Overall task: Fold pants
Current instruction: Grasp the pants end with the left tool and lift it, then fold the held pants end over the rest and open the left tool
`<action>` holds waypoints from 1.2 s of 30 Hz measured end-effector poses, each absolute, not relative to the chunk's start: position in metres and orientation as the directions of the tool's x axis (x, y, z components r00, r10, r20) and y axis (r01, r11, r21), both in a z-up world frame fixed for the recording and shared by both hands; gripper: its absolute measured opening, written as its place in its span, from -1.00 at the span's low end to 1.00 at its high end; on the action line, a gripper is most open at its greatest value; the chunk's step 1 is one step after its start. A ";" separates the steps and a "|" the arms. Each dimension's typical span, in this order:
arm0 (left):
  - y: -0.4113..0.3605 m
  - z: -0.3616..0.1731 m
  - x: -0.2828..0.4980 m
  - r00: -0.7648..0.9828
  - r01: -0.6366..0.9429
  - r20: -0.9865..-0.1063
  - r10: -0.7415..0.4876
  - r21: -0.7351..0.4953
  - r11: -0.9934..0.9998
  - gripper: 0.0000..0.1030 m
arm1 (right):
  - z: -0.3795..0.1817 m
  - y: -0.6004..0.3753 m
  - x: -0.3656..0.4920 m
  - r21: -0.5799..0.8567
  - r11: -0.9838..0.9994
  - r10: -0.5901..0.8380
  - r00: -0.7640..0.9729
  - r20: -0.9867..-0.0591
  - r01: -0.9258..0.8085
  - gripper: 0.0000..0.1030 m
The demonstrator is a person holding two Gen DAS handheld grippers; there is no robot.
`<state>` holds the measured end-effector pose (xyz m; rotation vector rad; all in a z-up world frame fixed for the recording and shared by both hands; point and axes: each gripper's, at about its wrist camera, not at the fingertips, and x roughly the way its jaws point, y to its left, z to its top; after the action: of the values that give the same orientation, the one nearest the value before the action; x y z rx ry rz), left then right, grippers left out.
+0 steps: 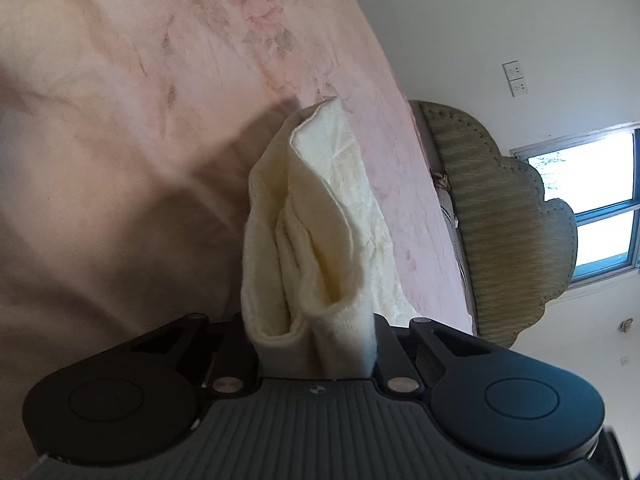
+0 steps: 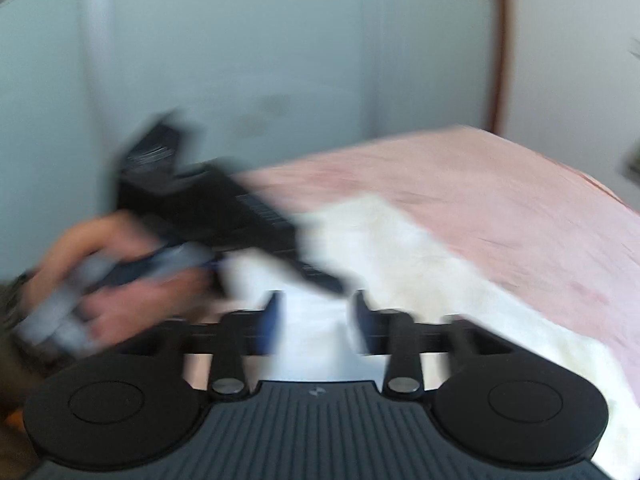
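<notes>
Cream cloth, thick and soft, is bunched between the jaws of the left hand-held gripper (image 1: pixel 312 344), which are closed tight on a folded edge of the pants (image 1: pixel 316 216). From that pinch the fabric runs away from the tool in long doubled folds, lifted a little off the bed (image 1: pixel 120 120), and it throws a dark shadow to the left on the pink flowered bedspread. Past the far right edge of the bed stands an olive padded headboard (image 1: pixel 500 216) with a scalloped rim, and beyond it a white wall with a window (image 1: pixel 592 200) full of daylight.

On the other side, the right hand-held gripper (image 2: pixel 316 320) has its two fingers standing well apart with nothing pinched between them; only the pale cloth lies below the gap. This view is smeared with motion. The rest of the pants (image 2: pixel 420 264) spreads across the near part of the bed (image 2: pixel 500 184), reaching toward the right. To the left, a bare hand (image 2: pixel 120 280) grips the handle of the left hand-held gripper (image 2: pixel 320 276), whose black body slants down onto the cloth. Farther back is a pale wall.
</notes>
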<state>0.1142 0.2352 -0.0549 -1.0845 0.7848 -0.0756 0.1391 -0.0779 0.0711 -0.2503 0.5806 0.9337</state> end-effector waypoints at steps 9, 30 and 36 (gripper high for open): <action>0.227 -0.052 0.109 0.752 -0.293 -0.556 -0.354 -0.763 0.577 -0.58 | 0.036 -0.085 0.182 -0.087 0.809 0.383 0.633 -0.673 -0.582 0.76; 0.135 0.041 0.060 0.896 -0.090 -0.417 -0.152 -0.507 0.857 -0.79 | 0.031 -0.108 0.139 0.095 0.754 0.605 0.632 -0.483 -0.649 0.58; 0.070 0.076 0.046 0.927 0.043 -0.326 -0.186 -0.400 0.915 -0.78 | 0.061 -0.163 0.121 0.181 0.770 0.632 0.692 -0.348 -0.612 0.59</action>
<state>0.0461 0.0695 0.0760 -0.3989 0.3683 -0.1208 0.1209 -0.1632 0.0610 0.0522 0.4086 0.6949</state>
